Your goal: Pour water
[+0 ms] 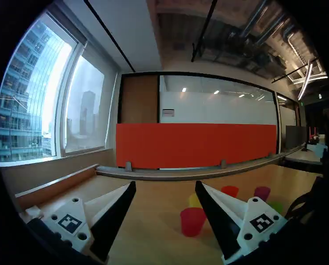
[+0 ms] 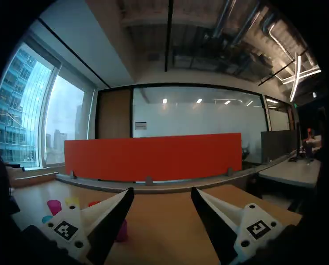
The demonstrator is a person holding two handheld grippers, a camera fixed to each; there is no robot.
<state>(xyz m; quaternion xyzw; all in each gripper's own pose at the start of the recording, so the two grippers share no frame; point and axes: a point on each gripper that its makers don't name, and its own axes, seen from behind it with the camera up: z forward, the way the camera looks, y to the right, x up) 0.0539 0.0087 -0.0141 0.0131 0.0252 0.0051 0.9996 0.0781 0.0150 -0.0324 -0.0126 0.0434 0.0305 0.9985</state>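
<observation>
On table (image 1: pixel 155 229) | red cup (image 1: pixel 192 221) ahead between wide left gripper (image 1: pixel 165 183) jaws | right gripper (image 2: pixel 162 189) wide too

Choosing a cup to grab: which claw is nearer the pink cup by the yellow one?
Left, likely. The pink cup sits just ahead of the left claw, between its fingers; from the right claw it lies farther off, to the left.

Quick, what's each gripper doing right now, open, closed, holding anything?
Left gripper: open, holding nothing.
Right gripper: open, holding nothing.
</observation>
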